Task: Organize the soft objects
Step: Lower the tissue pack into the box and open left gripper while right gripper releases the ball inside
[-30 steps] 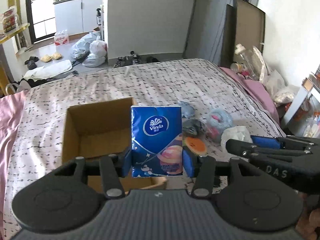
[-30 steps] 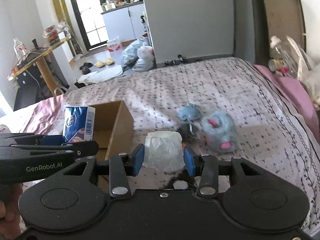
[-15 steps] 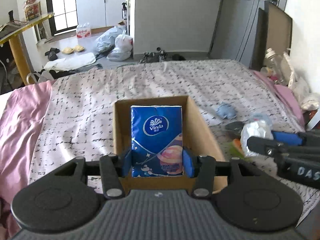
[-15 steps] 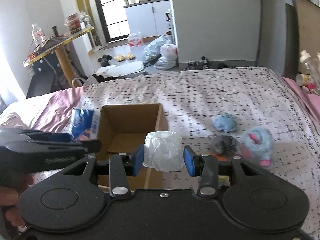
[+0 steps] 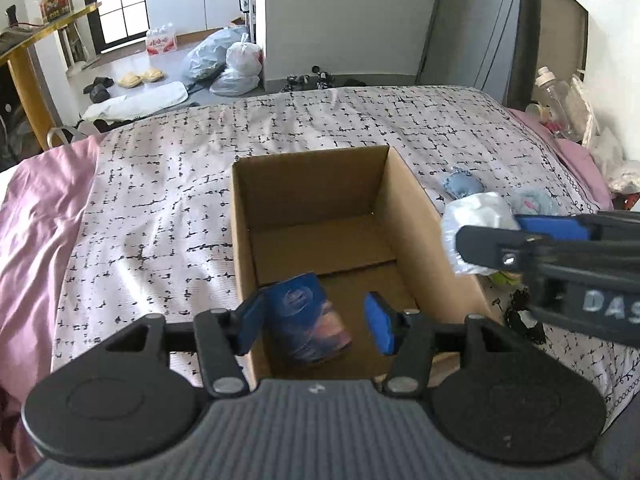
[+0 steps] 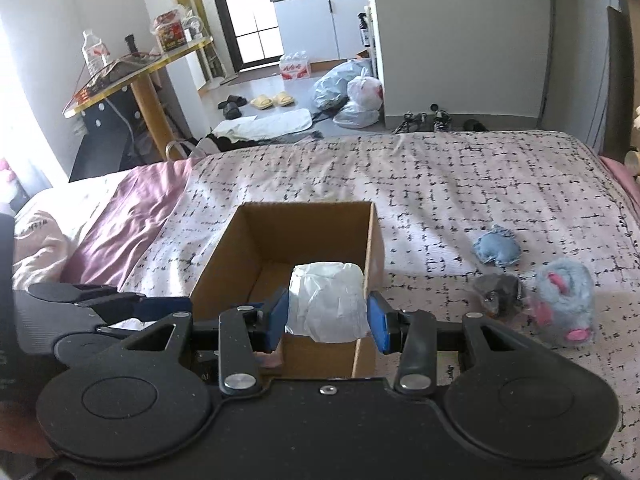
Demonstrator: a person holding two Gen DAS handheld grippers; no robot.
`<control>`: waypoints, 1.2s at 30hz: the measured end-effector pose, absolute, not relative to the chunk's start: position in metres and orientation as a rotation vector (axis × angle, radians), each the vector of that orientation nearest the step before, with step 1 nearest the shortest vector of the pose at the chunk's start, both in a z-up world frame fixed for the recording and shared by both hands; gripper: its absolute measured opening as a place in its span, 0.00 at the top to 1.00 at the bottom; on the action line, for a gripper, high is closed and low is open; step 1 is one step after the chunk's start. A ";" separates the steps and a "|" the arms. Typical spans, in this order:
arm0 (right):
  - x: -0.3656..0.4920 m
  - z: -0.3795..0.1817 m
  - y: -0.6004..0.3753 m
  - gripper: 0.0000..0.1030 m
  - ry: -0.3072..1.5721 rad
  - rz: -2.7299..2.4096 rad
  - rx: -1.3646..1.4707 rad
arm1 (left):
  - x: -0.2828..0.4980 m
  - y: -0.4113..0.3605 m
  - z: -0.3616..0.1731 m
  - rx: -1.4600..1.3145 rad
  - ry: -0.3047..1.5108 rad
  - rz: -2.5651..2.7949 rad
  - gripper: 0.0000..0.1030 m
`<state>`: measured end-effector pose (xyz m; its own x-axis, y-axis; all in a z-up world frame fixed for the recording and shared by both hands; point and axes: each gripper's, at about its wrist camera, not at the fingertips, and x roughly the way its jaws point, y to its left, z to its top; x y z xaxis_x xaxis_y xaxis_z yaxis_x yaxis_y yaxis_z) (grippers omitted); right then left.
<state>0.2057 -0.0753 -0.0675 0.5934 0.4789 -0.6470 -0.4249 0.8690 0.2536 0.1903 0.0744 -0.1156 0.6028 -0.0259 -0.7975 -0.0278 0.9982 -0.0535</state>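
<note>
The blue tissue pack [image 5: 310, 322] lies tilted inside the cardboard box [image 5: 404, 184], low in the left wrist frame, blurred so its print is hard to read; its lower edge is cut off by the box's near wall. The left hand-held gripper [image 5: 316, 322] sits over the box's near edge with its blue pads spread wide. The left pad is just beside the pack and whether it touches cannot be told; the right pad stands apart from it, and nothing is clamped between them.

The right hand-held gripper [image 6: 327, 316] is closed on a white crumpled plastic-wrapped bundle [image 6: 328, 306], pinched on both sides by the blue pads, at the centre of the right wrist frame in front of the box's opening [image 6: 372, 236]. What the wrapper holds is not discernible. In the left wrist view the same bundle [image 5: 476, 220] appears at the right edge of the frame, partly covered by the right gripper's black finger.

On the bed [image 6: 440, 176] at the right of the right wrist frame lie a small blue pouch [image 6: 496, 248], a dark grey item [image 6: 498, 288] too indistinct to identify, and a fluffy blue-and-pink plush [image 6: 564, 306], all near one another. A pink blanket [image 6: 132, 208] covers the bed's left side.
</note>
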 end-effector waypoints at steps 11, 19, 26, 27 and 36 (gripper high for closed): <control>0.216 -0.078 -0.061 0.59 0.817 0.537 0.088 | 0.167 0.087 -0.099 -0.116 0.850 0.039 0.46; 0.223 -0.085 -0.051 0.59 0.883 0.561 0.086 | 0.159 0.111 -0.099 -0.184 0.799 0.132 0.37; 0.226 -0.093 -0.051 0.44 0.949 0.566 0.090 | 0.156 0.128 -0.103 -0.262 0.796 0.214 0.36; 0.223 -0.090 -0.055 0.39 0.935 0.575 0.102 | 0.155 0.128 -0.101 -0.279 0.800 0.214 0.36; 0.210 -0.065 -0.105 0.08 0.859 0.557 0.187 | 0.140 0.114 -0.078 -0.339 0.695 0.220 0.27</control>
